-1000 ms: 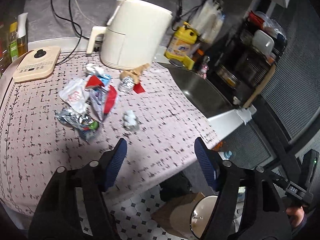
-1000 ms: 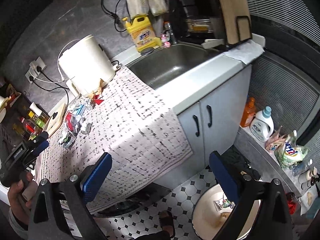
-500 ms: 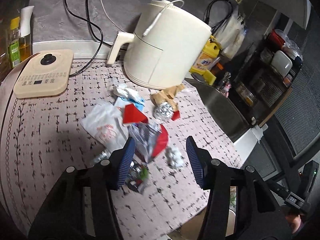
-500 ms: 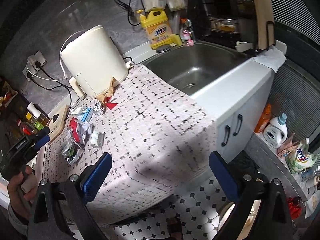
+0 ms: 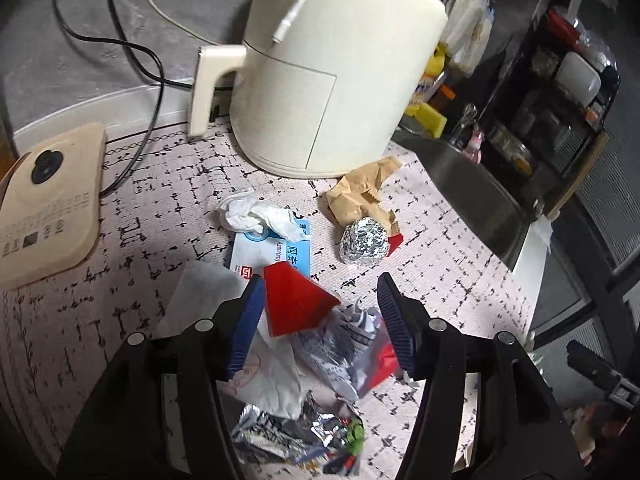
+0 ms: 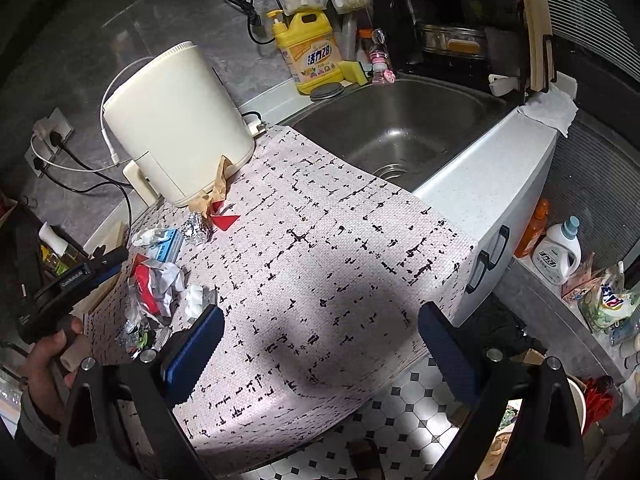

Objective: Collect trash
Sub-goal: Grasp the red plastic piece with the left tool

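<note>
Your left gripper hangs over the heap of crumpled wrappers and paper trash on the pink black-flecked table mat, jaws opening, a red folded paper wedge between them but not visibly pinched. Beyond it lie a crumpled silver foil ball and a brown paper bag beside the cream plastic appliance. Your right gripper stands spread wide and empty above bare mat.

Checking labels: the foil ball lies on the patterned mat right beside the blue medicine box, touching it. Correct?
Not quite. In the left wrist view the foil ball lies on the patterned mat, but apart from the blue medicine box; it touches the brown paper.
</note>
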Available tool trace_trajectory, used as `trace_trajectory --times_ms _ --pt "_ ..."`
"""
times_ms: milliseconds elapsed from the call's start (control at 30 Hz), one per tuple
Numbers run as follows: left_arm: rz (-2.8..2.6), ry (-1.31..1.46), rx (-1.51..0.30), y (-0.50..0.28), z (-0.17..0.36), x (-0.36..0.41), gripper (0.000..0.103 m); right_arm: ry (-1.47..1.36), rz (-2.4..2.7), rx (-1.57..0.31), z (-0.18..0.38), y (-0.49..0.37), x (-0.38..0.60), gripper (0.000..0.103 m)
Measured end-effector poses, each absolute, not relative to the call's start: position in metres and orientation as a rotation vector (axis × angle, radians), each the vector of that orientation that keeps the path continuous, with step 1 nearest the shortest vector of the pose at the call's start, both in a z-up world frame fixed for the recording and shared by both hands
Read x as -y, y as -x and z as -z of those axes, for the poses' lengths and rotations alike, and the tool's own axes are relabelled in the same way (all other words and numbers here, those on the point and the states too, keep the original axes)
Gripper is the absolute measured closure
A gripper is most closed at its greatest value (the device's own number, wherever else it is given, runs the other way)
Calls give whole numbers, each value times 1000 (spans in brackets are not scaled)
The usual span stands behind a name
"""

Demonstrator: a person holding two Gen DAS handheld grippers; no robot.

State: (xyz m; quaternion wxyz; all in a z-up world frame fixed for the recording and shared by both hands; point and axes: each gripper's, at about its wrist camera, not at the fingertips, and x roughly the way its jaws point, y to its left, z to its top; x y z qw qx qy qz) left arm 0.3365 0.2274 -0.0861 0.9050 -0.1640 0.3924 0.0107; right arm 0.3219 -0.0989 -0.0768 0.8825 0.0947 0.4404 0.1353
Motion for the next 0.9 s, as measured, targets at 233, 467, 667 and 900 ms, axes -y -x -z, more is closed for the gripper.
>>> trace_trajectory --times_ms 233,467,667,900 --pt "2 312 -865 -359 102 -233 39 -202 -264 -928 82 -332 90 8" --pt "46 291 -908 -370 111 -233 71 -187 -309 -959 93 -344 65 8" --pt "45 326 -875 -362 99 -239 79 -143 -420 -1017 104 -350 28 18" --pt "3 393 -769 -334 69 -262 80 -94 -559 -1066 110 -352 -14 31"
